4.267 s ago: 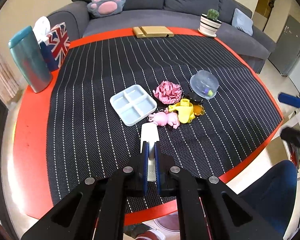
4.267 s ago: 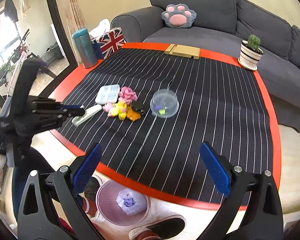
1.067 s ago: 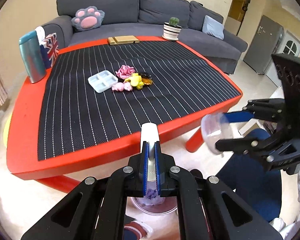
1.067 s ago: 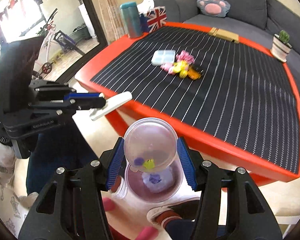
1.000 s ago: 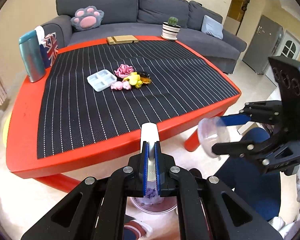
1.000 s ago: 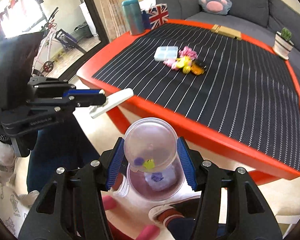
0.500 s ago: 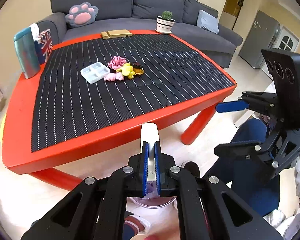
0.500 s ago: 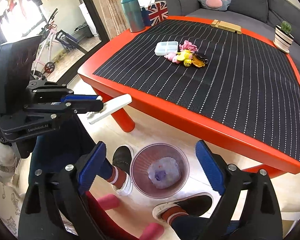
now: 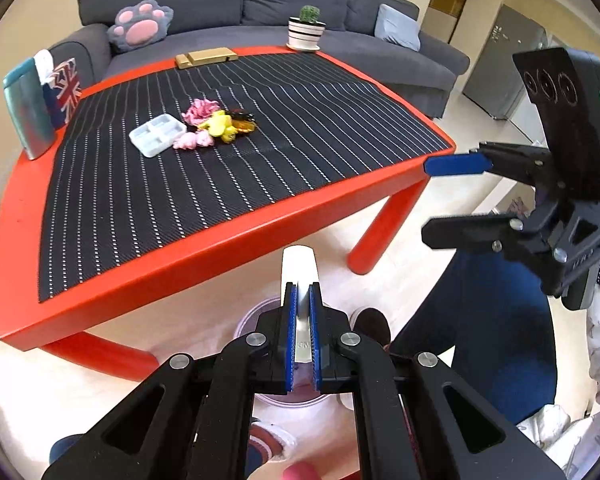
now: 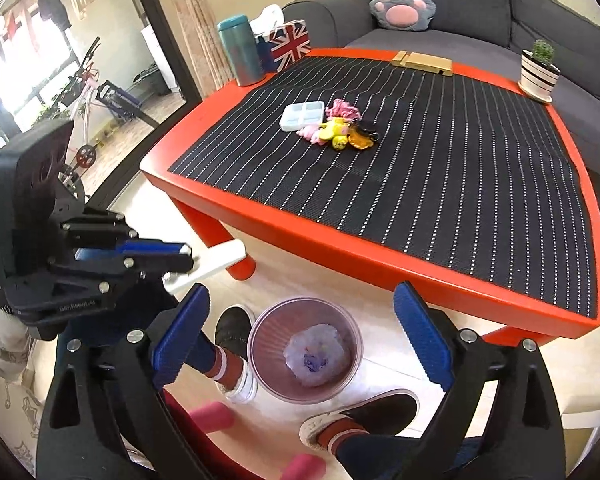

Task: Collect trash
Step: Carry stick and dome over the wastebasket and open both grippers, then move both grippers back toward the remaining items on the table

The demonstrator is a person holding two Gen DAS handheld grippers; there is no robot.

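A big red bench (image 10: 364, 256) with rounded corners and fat round legs is seen in a living room, set on a pale shiny floor. Most of its top is covered by a black woven mat with thin white stripes (image 10: 440, 168). Behind it a long grey cloth sofa (image 9: 260, 8) is set, with a grey and pink paw-shaped cushion (image 9: 140, 26) on it.

Near the middle of the mat a white plastic tray with four little boxes (image 10: 303, 116) is laid, and just beside it a small heap of soft pink and yellow toys (image 10: 340, 128) is piled. At one far corner a tall teal metal cup (image 10: 240, 50) and a flag-printed tissue box (image 10: 288, 46) are stood. A flat wooden block (image 10: 422, 62) and a small cactus in a striped white pot (image 10: 539, 70) are placed at the back edge.

On the floor, just in front of the bench, a round see-through purple bin (image 10: 305, 350) is stood between two shoes. A crumpled clear bag with purple bits (image 10: 315, 354) is held inside it.

The left tool (image 9: 302, 336) is clamped shut on a flat white plastic strip (image 9: 299, 276), held over the bin. The right tool (image 10: 300, 336) has just been opened wide, with nothing gripped, right above the bin
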